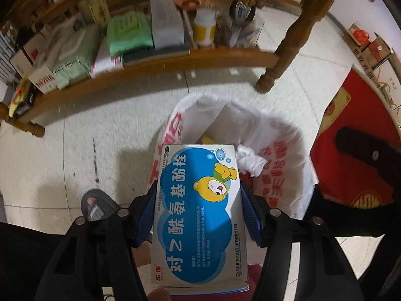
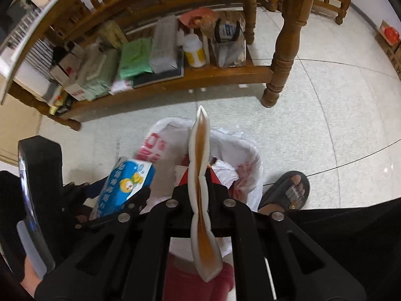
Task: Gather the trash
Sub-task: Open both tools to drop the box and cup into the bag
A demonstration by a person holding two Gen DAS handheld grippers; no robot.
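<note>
— How far along are they, from where you stand?

— Mid-way, I'd say. Both pieces of rubbish are picked up and carried to the bin, but neither is dropped yet. The left gripper (image 1: 198, 200) has its blue-padded jaws pinching a flat blue-and-white cardboard medicine box with a yellow cartoon bear (image 1: 198, 210) by its long edges. In the left wrist view the box's far end pokes toward twelve o'clock, over the near rim of the bin.

— And the other one?

— The right gripper (image 2: 200, 185) has its jaws pressed onto a thin white folded paper wrapper with a brown inner face (image 2: 200, 175), held edge-on and standing up toward twelve o'clock above the bin mouth.

— What's in the bin already?

— The round trash bin lined with a white plastic bag printed in red (image 1: 295, 165) holds a crumpled white tissue (image 1: 250, 159) at about one o'clock from the box, and a bit of something yellow deeper in; I can't tell what. The right wrist view shows some red item under the wrapper too.

— What's left?

— Letting both go over the opening, I reckon. The cluttered lower wooden shelf of the table (image 2: 175, 80) at eleven o'clock may hold more, though I can't say any of it is trash.
</note>
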